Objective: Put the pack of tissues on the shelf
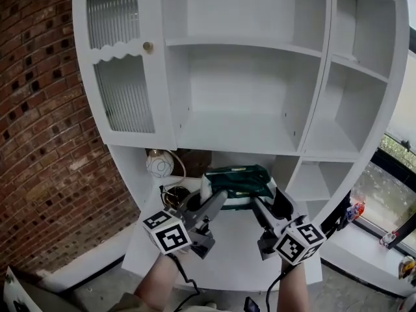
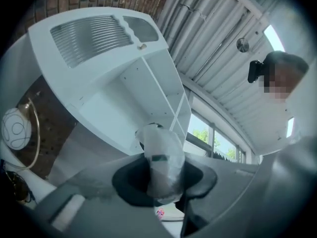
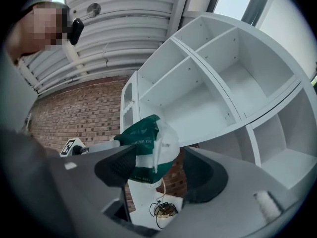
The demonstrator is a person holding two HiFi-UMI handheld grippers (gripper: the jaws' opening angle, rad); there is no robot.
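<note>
Your left gripper [image 1: 218, 203] is pinched shut on the wrapper end of the pack [image 1: 237, 184], which is held low, near the shelf [image 1: 240, 135] and below its open compartments. Your right gripper [image 1: 268, 201] stands wide around the other end, touching it on one side only. With the load on that thin film, it could slip or tear as you lift, and the sagging pack might catch the shelf's front edge.

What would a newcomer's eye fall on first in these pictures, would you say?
The green-and-white pack of tissues, low in the middle of the head view, with the left gripper pinching one end and the right gripper at the other. Behind it rises the big white shelf, its upper open compartments bare.
</note>
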